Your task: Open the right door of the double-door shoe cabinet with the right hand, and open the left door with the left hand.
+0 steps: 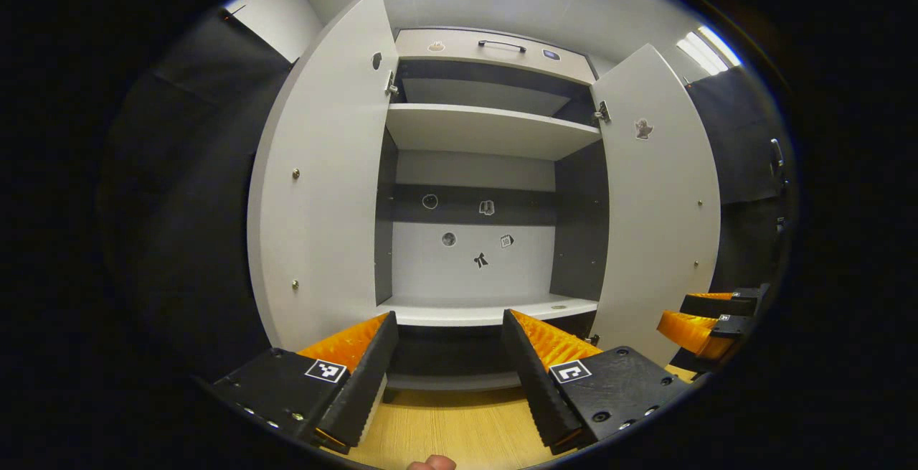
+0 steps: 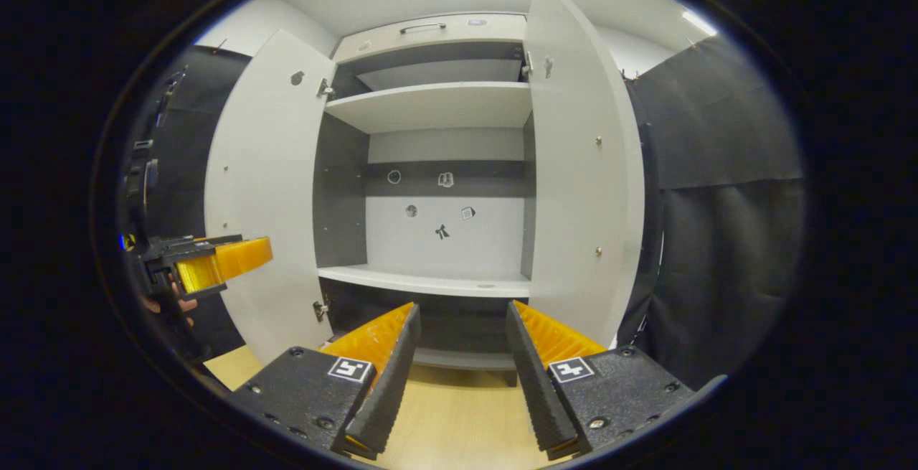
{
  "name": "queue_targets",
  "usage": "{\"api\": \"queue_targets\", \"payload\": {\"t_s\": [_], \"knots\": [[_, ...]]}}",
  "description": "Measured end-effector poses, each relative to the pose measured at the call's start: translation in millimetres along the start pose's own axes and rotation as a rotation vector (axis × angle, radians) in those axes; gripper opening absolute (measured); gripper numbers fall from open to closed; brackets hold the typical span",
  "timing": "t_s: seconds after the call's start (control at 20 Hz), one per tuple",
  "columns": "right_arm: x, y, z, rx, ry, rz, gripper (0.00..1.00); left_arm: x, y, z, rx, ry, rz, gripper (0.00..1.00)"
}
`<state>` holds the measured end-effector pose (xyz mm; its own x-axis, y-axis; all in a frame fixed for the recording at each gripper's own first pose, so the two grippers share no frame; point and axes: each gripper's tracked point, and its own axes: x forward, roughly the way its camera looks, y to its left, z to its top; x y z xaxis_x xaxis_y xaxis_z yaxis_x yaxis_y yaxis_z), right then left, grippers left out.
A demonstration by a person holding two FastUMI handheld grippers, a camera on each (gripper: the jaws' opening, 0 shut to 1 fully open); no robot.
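The shoe cabinet point(image 1: 473, 133) point(image 2: 430, 107) stands straight ahead with both doors swung wide. Its left door point(image 1: 323, 183) point(image 2: 265, 183) and right door point(image 1: 656, 204) point(image 2: 581, 168) show their pale inner faces. Bare shelves and a few small stickers on the back panel are visible inside. My left gripper point(image 1: 448, 355) is open, back from the cabinet, with nothing between its fingers. My right gripper point(image 2: 459, 348) is open too, also holding nothing. In the left gripper view the right gripper point(image 1: 706, 319) shows beside the right door's lower edge. In the right gripper view the left gripper point(image 2: 208, 258) hangs in front of the left door.
A drawer front with a dark handle point(image 1: 502, 44) tops the cabinet. Pale wooden floor point(image 1: 459, 427) point(image 2: 452, 420) lies below both grippers. Black cloth walls point(image 2: 717, 204) flank the cabinet on either side. A fingertip point(image 1: 430, 463) shows at the bottom edge.
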<state>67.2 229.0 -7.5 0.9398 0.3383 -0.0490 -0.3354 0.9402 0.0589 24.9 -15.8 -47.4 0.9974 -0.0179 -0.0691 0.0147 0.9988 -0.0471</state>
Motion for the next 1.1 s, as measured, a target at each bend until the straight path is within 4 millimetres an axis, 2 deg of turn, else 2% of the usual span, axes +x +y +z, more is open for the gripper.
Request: {"api": "queue_targets", "payload": {"t_s": [0.45, 0.75, 1.1], "knots": [[3, 1, -3, 0.007, 0.009, 0.002, 0.76, 3, -4, -9, -0.006, 0.023, -0.007, 0.87], [5, 0, 1, 0.013, 0.005, 0.003, 0.76, 6, -7, -7, 0.000, 0.021, -0.018, 0.87], [-2, -1, -3, 0.011, 0.018, 0.003, 0.76, 0, -7, -11, 0.000, 0.034, -0.010, 0.87]]}}
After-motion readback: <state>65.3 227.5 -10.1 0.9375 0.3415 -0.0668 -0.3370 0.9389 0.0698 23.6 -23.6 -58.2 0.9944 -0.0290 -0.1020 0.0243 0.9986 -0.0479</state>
